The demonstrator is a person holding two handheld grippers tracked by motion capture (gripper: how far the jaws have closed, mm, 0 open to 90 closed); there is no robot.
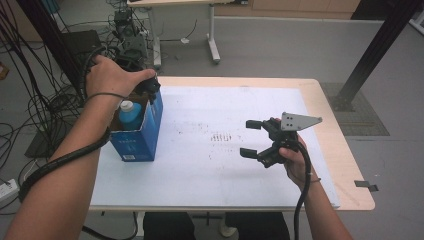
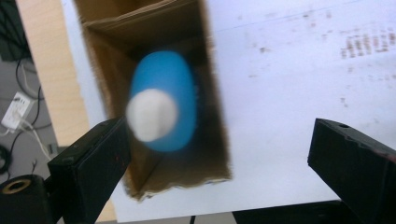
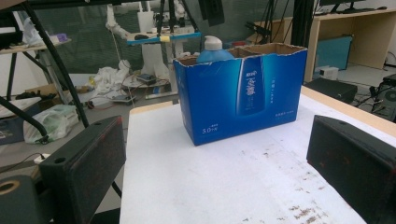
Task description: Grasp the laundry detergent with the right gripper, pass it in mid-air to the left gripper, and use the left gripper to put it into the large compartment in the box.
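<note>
The blue carton (image 3: pixel 243 100) stands at the table's (image 1: pixel 240 185) left edge, printed "50" near its base; other lettering is unreadable. A blue white-capped bottle (image 2: pixel 161 109), blurred, sits inside. The left gripper (image 2: pixel 219 154) hovers above, jaws apart and empty. The right gripper (image 1: pixel 250 138) is likewise apart.

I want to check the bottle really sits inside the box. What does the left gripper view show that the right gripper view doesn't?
Left gripper view alone: a look straight down into the open box, its brown cardboard inside, with the whole blue bottle standing in it and nothing between the open jaws.

Right gripper view alone: the box's printed blue front, a second compartment, and the room behind.

Both: the bottle's white cap, the box and the white table cover.
</note>
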